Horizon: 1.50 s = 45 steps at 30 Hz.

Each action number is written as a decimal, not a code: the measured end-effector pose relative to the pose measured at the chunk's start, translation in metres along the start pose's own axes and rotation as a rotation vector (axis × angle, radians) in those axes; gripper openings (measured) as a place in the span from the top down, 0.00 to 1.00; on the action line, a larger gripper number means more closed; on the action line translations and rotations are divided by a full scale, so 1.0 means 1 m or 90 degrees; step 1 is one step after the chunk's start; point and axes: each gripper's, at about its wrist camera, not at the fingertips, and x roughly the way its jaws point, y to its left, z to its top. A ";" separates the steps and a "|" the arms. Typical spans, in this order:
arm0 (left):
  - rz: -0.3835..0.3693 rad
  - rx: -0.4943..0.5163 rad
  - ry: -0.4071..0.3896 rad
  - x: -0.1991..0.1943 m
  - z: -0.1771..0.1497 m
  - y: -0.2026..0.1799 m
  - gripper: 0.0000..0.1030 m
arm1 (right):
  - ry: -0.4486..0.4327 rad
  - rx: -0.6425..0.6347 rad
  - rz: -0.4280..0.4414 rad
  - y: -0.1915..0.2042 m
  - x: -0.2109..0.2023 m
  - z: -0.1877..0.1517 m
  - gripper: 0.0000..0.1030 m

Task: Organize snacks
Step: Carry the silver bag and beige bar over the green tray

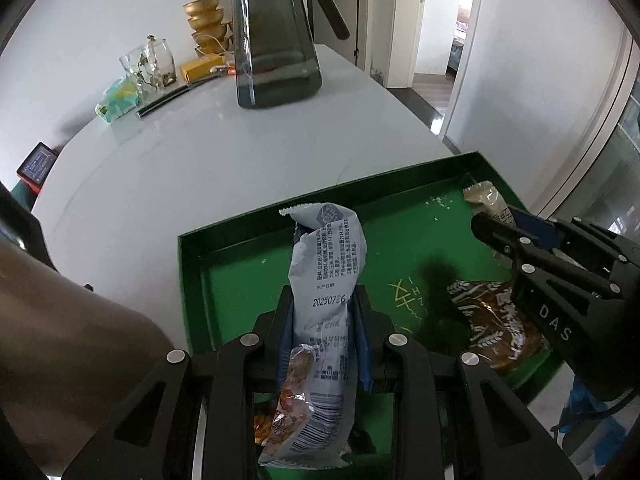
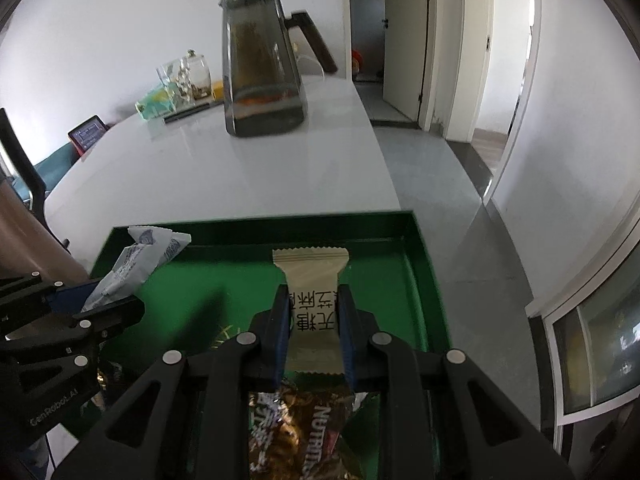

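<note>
A green tray [image 1: 240, 224] [image 2: 424, 248] sits at the near edge of a white table. My left gripper [image 1: 322, 304] is shut on a white-blue snack packet [image 1: 326, 280], held above the tray's left part; the packet also shows in the right wrist view [image 2: 132, 268]. My right gripper [image 2: 314, 304] is shut on a beige snack packet [image 2: 310, 276] above the tray's right part; that packet shows in the left wrist view [image 1: 486, 198]. A brown-gold snack packet [image 1: 492, 324] [image 2: 304, 432] lies in the tray under the right gripper.
A dark glass pitcher [image 1: 272, 40] [image 2: 260, 72] stands on the table [image 1: 160, 168] behind the tray. Glass jars [image 1: 154, 64], gold bowls [image 1: 206, 24], a yellow box [image 1: 200, 66] and a black pen [image 1: 168, 100] sit at the far left. The table's right edge drops to the floor [image 2: 440, 184].
</note>
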 end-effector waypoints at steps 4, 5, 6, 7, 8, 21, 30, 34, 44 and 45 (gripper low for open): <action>-0.005 -0.001 0.003 0.006 0.000 -0.002 0.78 | 0.019 0.009 -0.001 -0.004 0.012 -0.006 0.88; -0.007 0.000 0.004 0.006 0.000 -0.002 0.77 | 0.022 0.009 -0.001 -0.005 0.014 -0.007 0.88; -0.009 0.000 0.005 0.008 -0.001 -0.003 0.77 | 0.024 0.009 -0.001 -0.004 0.016 -0.008 0.88; -0.010 0.001 0.006 0.008 -0.001 -0.003 0.77 | 0.026 0.008 0.000 -0.004 0.017 -0.008 0.88; -0.011 0.001 0.007 0.009 -0.001 -0.003 0.77 | 0.027 0.006 -0.001 -0.003 0.018 -0.009 0.88; -0.025 0.004 0.028 0.020 -0.003 -0.004 0.77 | 0.038 0.008 -0.003 -0.002 0.022 -0.011 0.88; -0.032 0.004 0.034 0.025 -0.001 -0.003 0.77 | 0.040 0.013 -0.008 -0.002 0.026 -0.013 0.88; -0.034 0.007 0.032 0.025 -0.002 -0.004 0.77 | 0.040 0.014 -0.007 -0.002 0.026 -0.012 0.88; -0.039 0.006 0.030 0.024 -0.004 -0.003 0.77 | 0.041 0.018 -0.009 -0.002 0.029 -0.015 0.88; -0.040 0.006 0.030 0.024 -0.004 -0.002 0.77 | 0.042 0.018 -0.010 -0.001 0.029 -0.015 0.88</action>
